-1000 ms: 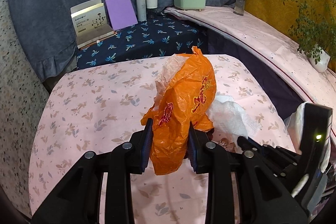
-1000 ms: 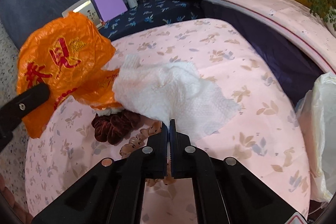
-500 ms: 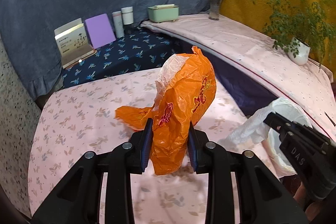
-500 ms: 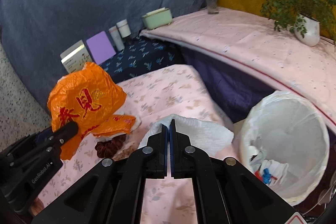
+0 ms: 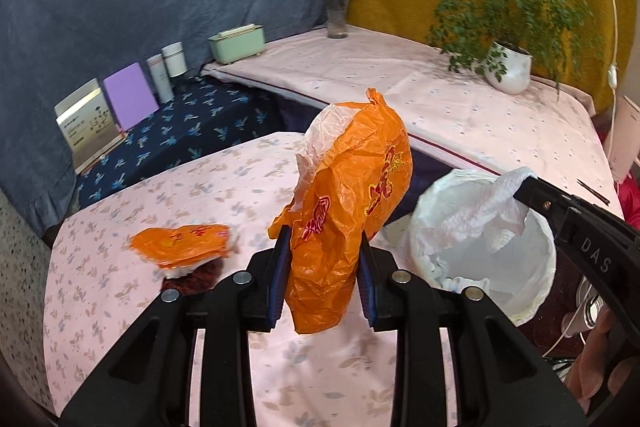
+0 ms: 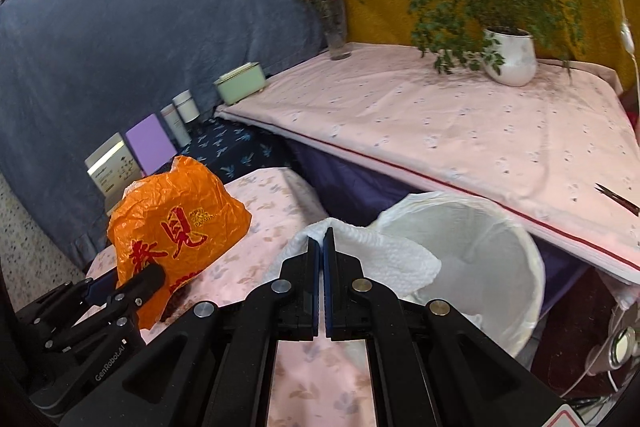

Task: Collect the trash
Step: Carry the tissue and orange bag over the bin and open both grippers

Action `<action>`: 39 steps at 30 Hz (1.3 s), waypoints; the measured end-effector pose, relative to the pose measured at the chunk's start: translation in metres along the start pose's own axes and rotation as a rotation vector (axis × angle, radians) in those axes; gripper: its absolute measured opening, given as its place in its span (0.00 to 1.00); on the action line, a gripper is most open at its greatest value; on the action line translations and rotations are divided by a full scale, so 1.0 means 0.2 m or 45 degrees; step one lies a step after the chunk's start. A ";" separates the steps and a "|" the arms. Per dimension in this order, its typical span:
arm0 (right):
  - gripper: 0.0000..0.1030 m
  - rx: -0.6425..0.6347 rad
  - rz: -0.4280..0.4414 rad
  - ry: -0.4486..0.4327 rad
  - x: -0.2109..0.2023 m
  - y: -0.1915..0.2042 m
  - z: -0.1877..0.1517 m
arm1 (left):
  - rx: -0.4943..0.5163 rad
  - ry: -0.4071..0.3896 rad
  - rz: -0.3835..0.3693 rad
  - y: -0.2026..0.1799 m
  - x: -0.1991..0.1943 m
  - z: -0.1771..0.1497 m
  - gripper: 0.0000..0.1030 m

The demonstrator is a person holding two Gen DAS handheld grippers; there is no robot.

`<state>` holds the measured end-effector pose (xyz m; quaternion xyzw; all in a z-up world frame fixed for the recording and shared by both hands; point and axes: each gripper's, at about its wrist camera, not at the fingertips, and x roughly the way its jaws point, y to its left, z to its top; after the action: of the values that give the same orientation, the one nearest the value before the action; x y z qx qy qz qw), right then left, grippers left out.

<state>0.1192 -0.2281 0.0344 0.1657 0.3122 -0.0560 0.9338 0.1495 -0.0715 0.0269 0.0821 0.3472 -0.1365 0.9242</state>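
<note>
My left gripper (image 5: 322,269) is shut on a crumpled orange plastic bag (image 5: 352,203) and holds it above the pink floral table; it also shows in the right wrist view (image 6: 176,231). My right gripper (image 6: 322,247) is shut on a white paper towel (image 6: 384,259), held at the rim of the white-lined trash bin (image 6: 500,267). In the left wrist view the towel (image 5: 488,211) hangs over the bin (image 5: 536,275). A second orange wrapper (image 5: 180,247) lies on the table over a dark red scrap (image 5: 192,277).
A dark blue floral bench holds a purple box (image 5: 130,95), a gold card (image 5: 82,123), two cylinders (image 5: 168,67) and a green box (image 5: 236,43). A long pink-covered table (image 6: 460,123) carries a flower vase (image 6: 334,23) and a potted plant (image 6: 508,55).
Both grippers rose and swung right with their loads. The towel came off the table to the bin's rim. The second orange wrapper stayed on the table.
</note>
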 end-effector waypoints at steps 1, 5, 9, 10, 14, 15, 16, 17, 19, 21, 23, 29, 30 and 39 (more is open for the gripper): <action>0.02 0.009 -0.009 -0.003 -0.01 -0.03 0.00 | 0.014 0.000 -0.009 -0.04 0.01 0.00 0.28; 0.02 0.043 -0.047 -0.014 -0.04 -0.17 0.00 | 0.060 0.011 -0.037 -0.17 0.03 0.01 0.28; 0.02 0.069 -0.092 -0.022 -0.06 -0.30 0.00 | 0.105 0.022 -0.061 -0.30 0.07 0.01 0.28; 0.02 0.079 -0.100 -0.023 -0.06 -0.33 0.00 | 0.117 0.025 -0.067 -0.33 0.08 0.01 0.28; 0.02 0.113 -0.128 -0.025 -0.07 -0.43 0.00 | 0.156 0.032 -0.089 -0.43 0.11 0.02 0.28; 0.02 0.121 -0.134 -0.024 -0.07 -0.46 0.00 | 0.166 0.036 -0.095 -0.46 0.12 0.02 0.28; 0.02 0.129 -0.139 -0.022 -0.07 -0.48 0.00 | 0.172 0.039 -0.099 -0.48 0.13 0.02 0.28; 0.02 0.136 -0.144 -0.020 -0.07 -0.50 0.00 | 0.179 0.043 -0.105 -0.50 0.14 0.02 0.28; 0.02 0.146 -0.151 -0.017 -0.07 -0.53 -0.01 | 0.196 0.054 -0.111 -0.54 0.16 0.01 0.29; 0.02 0.157 -0.156 -0.012 -0.06 -0.56 -0.02 | 0.210 0.064 -0.118 -0.58 0.18 0.01 0.29; 0.02 0.165 -0.160 -0.009 -0.05 -0.58 -0.03 | 0.220 0.074 -0.122 -0.60 0.20 0.01 0.30; 0.02 0.182 -0.166 0.005 -0.02 -0.63 -0.03 | 0.235 0.089 -0.121 -0.65 0.24 0.01 0.39; 0.02 0.182 -0.166 0.006 -0.02 -0.63 -0.03 | 0.235 0.090 -0.121 -0.65 0.25 0.01 0.42; 0.02 0.169 -0.160 0.026 0.02 -0.62 -0.03 | 0.227 0.093 -0.099 -0.64 0.27 0.00 0.60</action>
<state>0.0939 -0.3428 -0.0066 0.2078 0.3271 -0.1335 0.9121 0.1490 -0.2046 -0.0160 0.1553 0.3701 -0.1993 0.8940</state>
